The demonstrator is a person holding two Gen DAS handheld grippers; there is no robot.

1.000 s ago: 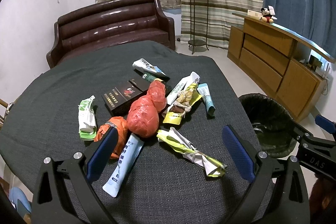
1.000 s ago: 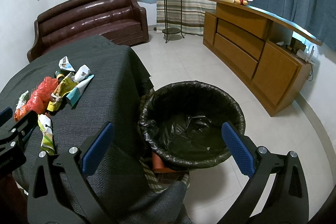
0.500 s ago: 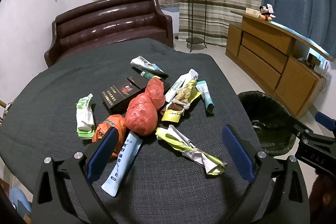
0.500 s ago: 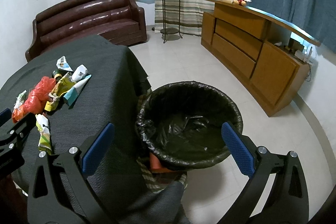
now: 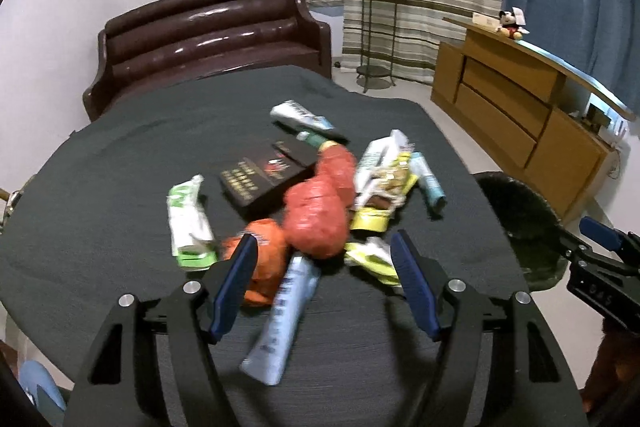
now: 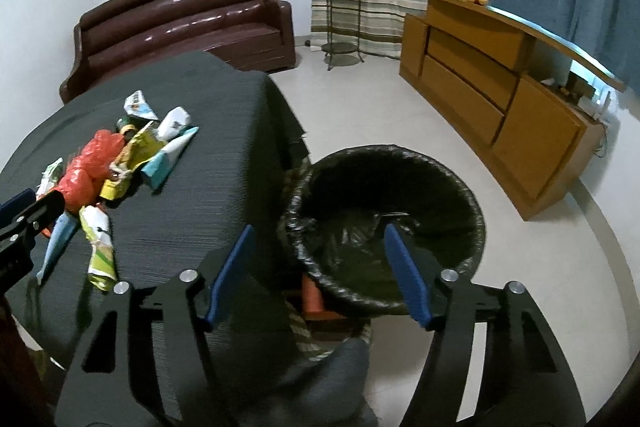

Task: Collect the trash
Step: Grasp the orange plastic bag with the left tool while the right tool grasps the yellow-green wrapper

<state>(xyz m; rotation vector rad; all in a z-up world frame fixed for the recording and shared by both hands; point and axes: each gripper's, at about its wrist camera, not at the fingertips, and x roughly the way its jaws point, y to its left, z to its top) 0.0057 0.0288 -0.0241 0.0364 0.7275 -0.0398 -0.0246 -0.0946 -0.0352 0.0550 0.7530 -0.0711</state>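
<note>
Nearby, lined bin (image 6: 384,227) beside table edge (image 6: 276,131)

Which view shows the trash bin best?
Right wrist. The black-lined trash bin sits near centre there, with its whole rim and inside visible beside the table. The left wrist view catches only part of the bin at the right edge, past the table.

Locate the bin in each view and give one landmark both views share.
Left wrist: the bin sits at the right edge, beyond the table, partly cut off by the right gripper.
Right wrist: the bin fills the lower centre, on the floor just right of the table, seen between this gripper's fingers.
Shared landmark: the brown sofa behind the table.
</note>
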